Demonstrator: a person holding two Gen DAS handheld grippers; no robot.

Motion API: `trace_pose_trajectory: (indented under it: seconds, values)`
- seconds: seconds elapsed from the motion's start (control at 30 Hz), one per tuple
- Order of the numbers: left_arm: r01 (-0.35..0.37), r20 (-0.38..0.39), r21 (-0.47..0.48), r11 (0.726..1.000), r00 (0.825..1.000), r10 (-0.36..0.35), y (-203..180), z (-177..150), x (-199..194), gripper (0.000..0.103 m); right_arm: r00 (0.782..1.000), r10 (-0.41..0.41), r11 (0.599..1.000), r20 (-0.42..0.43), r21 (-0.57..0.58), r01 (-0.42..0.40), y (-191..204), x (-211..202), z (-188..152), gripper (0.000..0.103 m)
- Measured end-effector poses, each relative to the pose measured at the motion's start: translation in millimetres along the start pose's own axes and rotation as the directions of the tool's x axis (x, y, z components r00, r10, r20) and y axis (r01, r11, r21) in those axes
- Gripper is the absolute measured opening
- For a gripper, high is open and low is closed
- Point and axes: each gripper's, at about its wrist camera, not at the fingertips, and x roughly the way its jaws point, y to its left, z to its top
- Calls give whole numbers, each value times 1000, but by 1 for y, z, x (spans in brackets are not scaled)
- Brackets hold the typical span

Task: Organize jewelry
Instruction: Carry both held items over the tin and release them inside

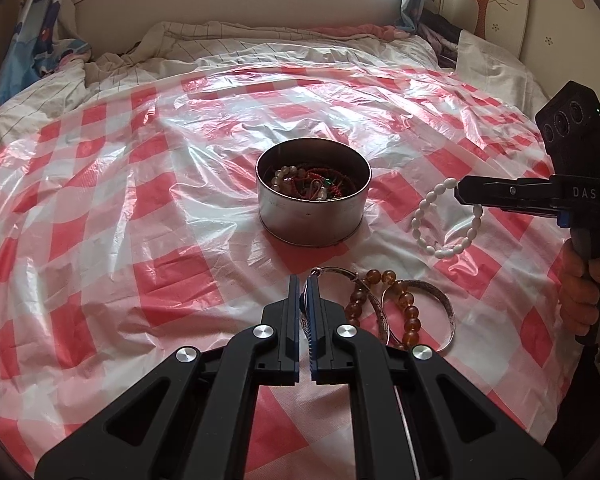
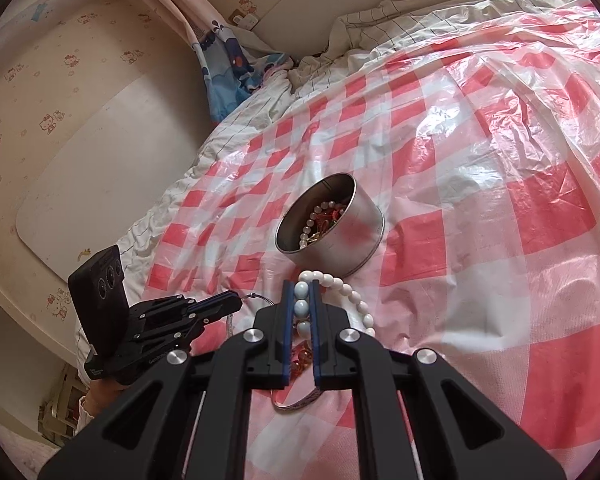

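Fingers (image 2: pixel 287 312) of the right gripper (image 2: pixel 302 286) are pinching nearly closed on a white bead bracelet (image 2: pixel 350 294), three pale oval beads sitting between the blue pads while the rest of the loop is hanging free above the cloth, just beside the round metal tin (image 2: pixel 332 220). The left gripper (image 1: pixel 305 280) is closing narrowly on the rim of a silver bangle (image 1: pixel 332 270), lying near an amber bead bracelet (image 1: pixel 404 304) and a second silver bangle (image 1: pixel 446 308). Only the left wrist view is showing these amber beads and the second bangle clearly, along with the white bracelet (image 1: pixel 446 224) dangling from the right gripper (image 1: pixel 460 192); the right wrist view is showing the left gripper (image 2: pixel 236 302) from the side and the pinched beads up close. Everything is resting on a red-and-white checked plastic sheet (image 1: pixel 140 200) spreading over a bed with a striped white quilt (image 1: pixel 220 46), cartoon curtains (image 1: pixel 36 28) hanging by the window. Inside the tin (image 1: pixel 312 216), pearl strands and red cords are tangling together.
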Motion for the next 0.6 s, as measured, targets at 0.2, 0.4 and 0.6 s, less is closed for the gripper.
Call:
trace_pose_trajectory:
  seconds: [0.2, 0.4, 0.6]
  values:
    - [8, 32, 0, 1000, 999, -8, -1, 4, -9, 3, 1000, 17, 1000, 10, 2, -17, 0, -1, 0, 8]
    - [79, 97, -46, 996, 992, -74, 4, 18, -26, 4, 998, 46, 999, 52, -14, -46, 6, -7, 5, 8]
    - [129, 139, -106, 986, 984, -114, 12, 33, -30, 4, 993, 74, 997, 96, -28, -72, 11, -13, 14, 8]
